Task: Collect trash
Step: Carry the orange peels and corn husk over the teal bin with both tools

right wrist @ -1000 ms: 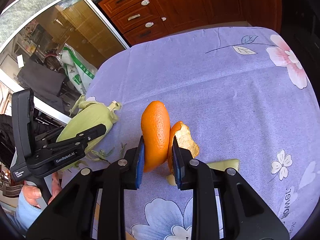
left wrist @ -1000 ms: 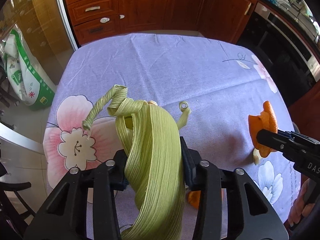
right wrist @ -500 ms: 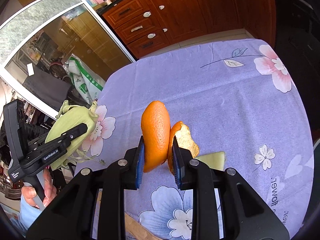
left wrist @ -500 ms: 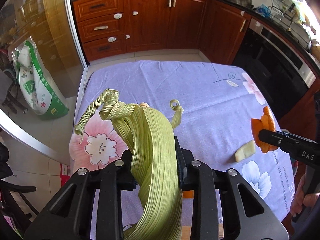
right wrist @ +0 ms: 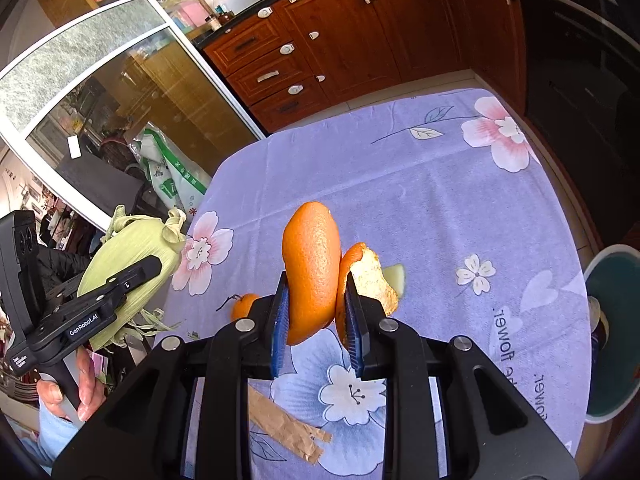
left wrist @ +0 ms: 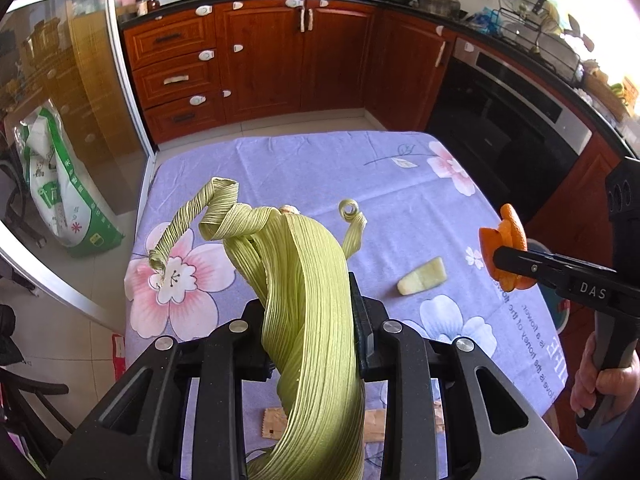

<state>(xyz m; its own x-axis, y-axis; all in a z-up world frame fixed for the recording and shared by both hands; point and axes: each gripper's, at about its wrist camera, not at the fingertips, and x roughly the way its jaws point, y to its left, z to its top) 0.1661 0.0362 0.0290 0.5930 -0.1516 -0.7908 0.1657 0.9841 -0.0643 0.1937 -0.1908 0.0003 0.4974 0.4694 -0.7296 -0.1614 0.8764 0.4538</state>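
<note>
Above the table (left wrist: 280, 160), both grippers hang clear of the purple flowered cloth, each carrying a load. The left gripper (left wrist: 308, 312) is clamped on a corn husk (left wrist: 308, 288), its jaws pressing the ribbed green leaves from both sides while curled strips spill forward and the tail of the bundle hangs down past the fingers; pinching it mid-length probably keeps the loose leaves gathered so none drop on the way. The right gripper (right wrist: 316, 312) is closed on orange peel (right wrist: 312, 264), the blue pads squeezing a folded piece with a second flap of white pith sticking out to the right. A peel is thin and springy, so holding it folded and upright likely gives the pads something thick enough to bite. At the table's right edge, low in the right wrist view, stands a round bin (right wrist: 612, 332) with a teal inside, near the right gripper and well apart from the left, which looks like the place both loads are meant for. Trash left on the cloth: a pale green scrap (left wrist: 422, 278) lying between the two grippers, a strip of brown paper (right wrist: 288, 428) near the front edge, and a small whole orange (right wrist: 244, 306) that may not be trash at all. Both loads seem secure; the dangling husk strips are the likeliest to snag or shed.
</note>
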